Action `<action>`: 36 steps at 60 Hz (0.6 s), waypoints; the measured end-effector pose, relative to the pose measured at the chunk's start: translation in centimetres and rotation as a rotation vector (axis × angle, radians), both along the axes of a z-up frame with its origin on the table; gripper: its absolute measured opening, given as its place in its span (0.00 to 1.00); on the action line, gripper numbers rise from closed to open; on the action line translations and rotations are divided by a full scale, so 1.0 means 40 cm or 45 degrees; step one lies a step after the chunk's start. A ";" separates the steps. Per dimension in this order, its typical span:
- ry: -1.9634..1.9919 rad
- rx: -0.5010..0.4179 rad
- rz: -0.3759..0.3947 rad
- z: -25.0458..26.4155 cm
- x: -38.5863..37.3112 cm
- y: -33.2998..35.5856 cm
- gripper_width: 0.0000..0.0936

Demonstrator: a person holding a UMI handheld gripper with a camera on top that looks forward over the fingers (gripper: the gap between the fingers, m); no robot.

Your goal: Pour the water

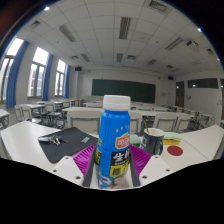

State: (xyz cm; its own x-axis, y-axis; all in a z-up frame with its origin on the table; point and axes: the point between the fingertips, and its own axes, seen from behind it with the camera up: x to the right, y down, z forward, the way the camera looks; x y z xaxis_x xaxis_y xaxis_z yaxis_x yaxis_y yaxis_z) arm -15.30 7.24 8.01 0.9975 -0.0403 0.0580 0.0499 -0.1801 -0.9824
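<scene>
A white bottle with a blue cap and a blue and black label (114, 135) stands upright between my gripper's fingers (113, 160). Both magenta pads (86, 156) press against its sides, so the gripper is shut on the bottle. A dark metal cup (154, 140) stands on the white table (25, 140) just to the right of the bottle, beyond the right finger. The bottle hides the table right ahead of the fingers.
A black mat with small items (65, 143) lies on the table to the left. Coloured discs (174, 148) lie to the right of the cup. Classroom desks, chairs and a green blackboard (125, 88) fill the room behind.
</scene>
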 end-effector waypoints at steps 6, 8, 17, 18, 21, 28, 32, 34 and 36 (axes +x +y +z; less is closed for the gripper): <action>0.053 0.000 -0.012 0.003 0.013 0.005 0.57; 0.068 -0.001 -0.018 0.005 0.017 0.009 0.52; 0.165 0.008 0.032 0.013 0.005 0.046 0.42; 0.188 0.009 0.042 0.015 0.003 0.053 0.40; 0.271 0.007 0.057 0.014 -0.003 0.080 0.40; 0.560 0.031 0.092 0.055 -0.002 0.147 0.40; 0.782 0.071 0.118 0.101 0.001 0.185 0.40; 0.902 0.085 0.124 0.119 0.005 0.200 0.40; 1.037 0.099 0.131 0.126 0.018 0.215 0.40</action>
